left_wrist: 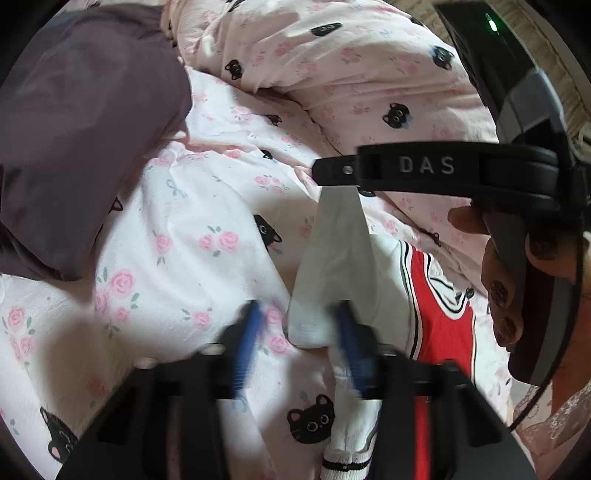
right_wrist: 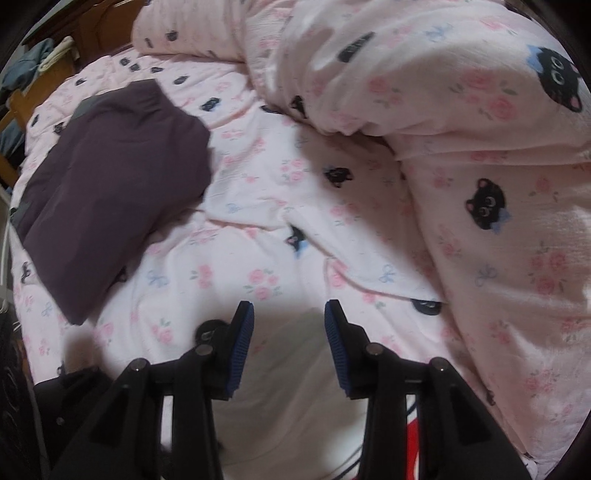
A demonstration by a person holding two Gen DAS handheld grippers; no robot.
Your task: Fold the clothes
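In the left wrist view, the left hand-held gripper [left_wrist: 299,332] stands with its ribbed blue pads apart, motion-blurred, with a white fabric corner of the jersey [left_wrist: 439,317] lying between and partly over the right pad; whether the pads pinch it cannot be told. The jersey is a smooth knit, white with a red panel edged in black and white stripes, and a ribbed striped cuff shows low in the frame. It lies on the bed near the cameras, rising in a narrow taut white strip to the right hand-held gripper [left_wrist: 332,171], whose black matte finger marked "DAS" appears to be closed on the strip's tip. A hand [left_wrist: 506,291] with dark patterned nails wraps the grey handle at the right edge.

In the right wrist view, the right gripper's pads stand well apart over a plain white stretch of cloth, with a sliver of red and stripes beneath the right finger.

Beyond lies the sheet [right_wrist: 266,236], soft crinkled pink cotton printed with roses, bows and black cat faces. A folded purple garment [right_wrist: 107,192], matte and flat, rests to the left. Farther off, a puffy matching duvet [right_wrist: 461,122] heaps up at the right, and a wooden headboard [right_wrist: 96,29] stands at the far left.
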